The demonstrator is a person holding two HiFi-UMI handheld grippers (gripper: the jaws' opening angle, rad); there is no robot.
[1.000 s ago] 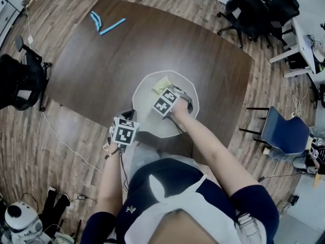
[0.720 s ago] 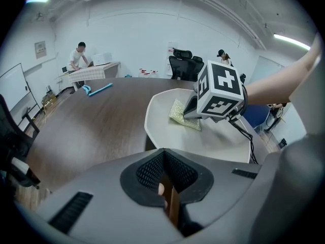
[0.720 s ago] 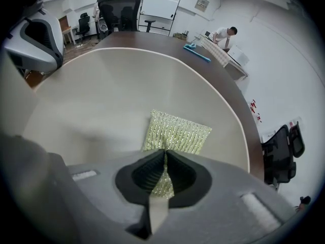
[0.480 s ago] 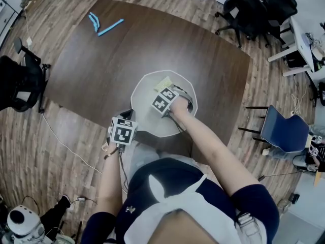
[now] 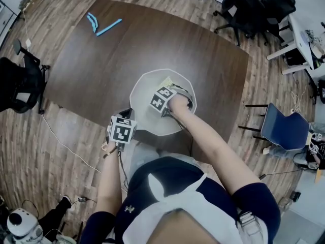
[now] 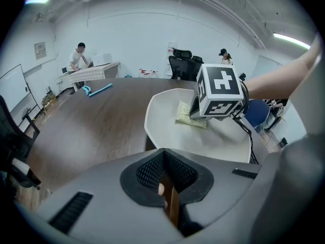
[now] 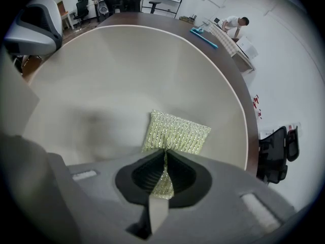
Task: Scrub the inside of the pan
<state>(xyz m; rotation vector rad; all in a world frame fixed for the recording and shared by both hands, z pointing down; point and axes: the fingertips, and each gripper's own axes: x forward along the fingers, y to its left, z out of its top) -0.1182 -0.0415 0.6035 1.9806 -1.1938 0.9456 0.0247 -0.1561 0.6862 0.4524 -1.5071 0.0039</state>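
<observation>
**A:** What does the head view give you?

**B:** The cream pan [image 5: 146, 122] sits at the near edge of the dark wooden table [image 5: 101, 60], right in front of the person. The right gripper [image 5: 168, 88] reaches down into it. Its marker cube covers most of the yellow-green scouring pad [image 5: 165, 81], so only a corner of the pad peeks out toward the pan's far wall. The jaws can't be read from up there.

**A:** And the right gripper view?

**B:** That settles it. The jaws are pinched nearly together on the pad's near edge, with a fold of it drawn up between them. The rest of the pad lies flat on the pan floor, toward the far rim.

**A:** The left gripper [image 6: 165, 174]?

**B:** From above it sits at the pan's near-left rim, under its own cube. Its own view shows the jaws closed to a slit on a thin brown strip [image 6: 172, 205]. I can't tell whether that is the pan's handle. The gripper body hides the pan's near edge, and no view shows a handle plainly.

**A:** Anything else?

**B:** There are two blue items [image 5: 104, 24] at the table's far corner, too small to name. Only the left gripper view shows the right gripper's cube from the side. It also shows a person [image 6: 78, 60] at a distant desk. Office chairs [image 5: 249, 6] stand beyond the table.
</observation>
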